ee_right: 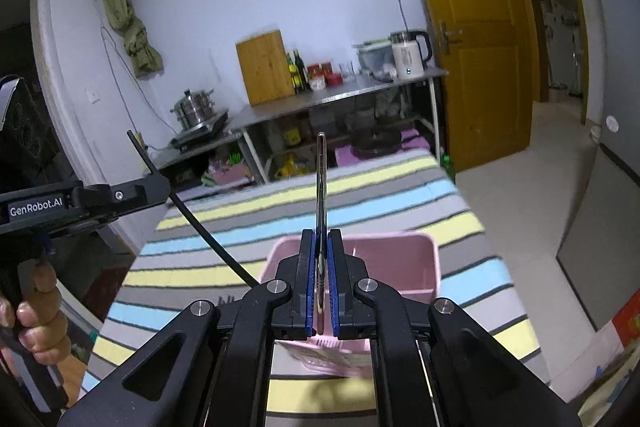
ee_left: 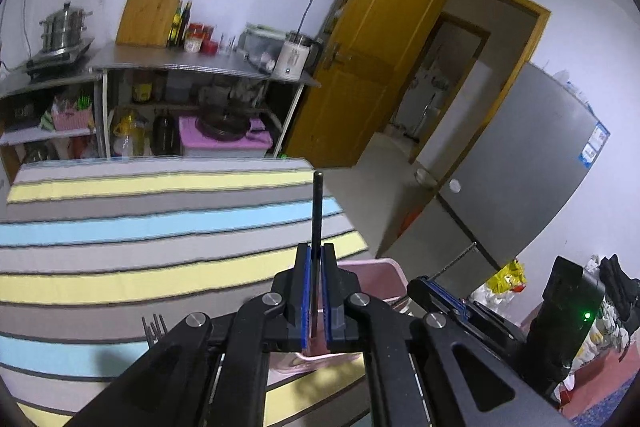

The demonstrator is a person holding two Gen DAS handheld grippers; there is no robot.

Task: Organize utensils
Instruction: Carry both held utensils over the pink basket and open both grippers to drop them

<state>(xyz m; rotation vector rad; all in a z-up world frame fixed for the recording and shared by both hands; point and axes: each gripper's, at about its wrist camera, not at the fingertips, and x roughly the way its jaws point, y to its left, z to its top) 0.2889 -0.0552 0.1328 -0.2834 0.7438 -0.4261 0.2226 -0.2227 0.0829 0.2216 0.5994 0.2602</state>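
Observation:
My left gripper [ee_left: 317, 259] is shut on a thin black utensil [ee_left: 317, 211] that stands upright between its blue pads, above the near left rim of a pink basket [ee_left: 376, 273]. My right gripper [ee_right: 321, 243] is shut on a shiny metal utensil [ee_right: 321, 179], seen edge-on and pointing up, above the same pink basket [ee_right: 400, 259]. In the right wrist view the left gripper [ee_right: 158, 183] shows at the left with the black utensil [ee_right: 200, 223] slanting down towards the basket. A fork [ee_left: 154, 327] lies on the striped cloth, left of the basket.
The basket stands on a table with a striped cloth [ee_left: 140, 227]. Behind it are a steel shelf unit [ee_left: 192, 67] with bottles, a kettle and a pot, a yellow door [ee_left: 384, 47] and a grey fridge [ee_left: 532, 163].

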